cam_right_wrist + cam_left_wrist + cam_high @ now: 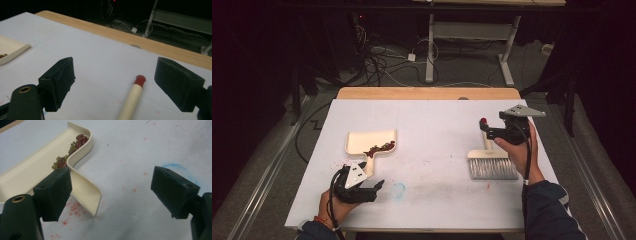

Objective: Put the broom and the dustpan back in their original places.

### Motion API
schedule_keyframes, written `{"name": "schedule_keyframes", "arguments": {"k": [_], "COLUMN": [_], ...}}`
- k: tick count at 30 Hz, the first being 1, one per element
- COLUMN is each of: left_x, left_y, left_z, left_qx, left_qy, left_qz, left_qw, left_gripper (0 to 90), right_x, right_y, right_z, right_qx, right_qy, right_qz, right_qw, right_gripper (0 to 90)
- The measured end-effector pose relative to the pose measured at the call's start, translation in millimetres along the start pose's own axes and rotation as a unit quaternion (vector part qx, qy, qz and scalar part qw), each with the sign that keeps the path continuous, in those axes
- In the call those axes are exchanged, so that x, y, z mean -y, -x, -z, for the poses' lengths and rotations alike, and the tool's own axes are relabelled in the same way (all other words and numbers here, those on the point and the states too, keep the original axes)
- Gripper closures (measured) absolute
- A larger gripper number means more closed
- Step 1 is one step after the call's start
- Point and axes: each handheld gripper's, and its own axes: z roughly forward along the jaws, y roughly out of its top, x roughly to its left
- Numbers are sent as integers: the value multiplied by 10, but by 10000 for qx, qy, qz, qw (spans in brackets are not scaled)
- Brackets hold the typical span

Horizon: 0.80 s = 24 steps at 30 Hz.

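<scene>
left claw (111, 192): jaws wide, holding nothing, just beside the dustpan handle near the worktop's (432, 115) front-left corner | dustpan (371, 142): flat, beans (379, 148) piled at its near wall | right claw (122, 83): jaws wide, above the brush handle | brush (492, 165): flat, toward right edge, bristles toward front

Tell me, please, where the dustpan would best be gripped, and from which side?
Probably by its handle, the narrow strip pointing toward the person, reached from the near end. The left hand-held gripper is open beside it, and the dustpan lies flat with beans heaped at the handle's root, so keep it level.
</scene>
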Motion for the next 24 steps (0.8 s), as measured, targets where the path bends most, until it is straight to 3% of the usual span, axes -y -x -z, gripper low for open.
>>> {"name": "schedule_keyframes", "arguments": {"k": [11, 17, 20, 24], "left_x": [6, 4, 4, -3], "left_y": [-5, -1, -2, -1], "left_z": [-8, -6, -7, -1], "left_qx": [53, 62, 73, 116], "left_qy": [-5, -5, -7, 40], "left_qz": [33, 23, 32, 110], "left_qw": [10000, 10000, 10000, 9999], "left_gripper": [170, 171, 170, 170], "right_x": [-61, -78, -77, -85], "right_y": [-190, -296, -336, -387], "right_z": [88, 162, 207, 276], "right_qx": [136, 22, -178, -186], "right_qy": [45, 128, 161, 223], "right_qz": [413, 551, 432, 486], "right_qw": [9990, 9984, 9988, 9984], "right_gripper": [182, 188, 190, 194]}}
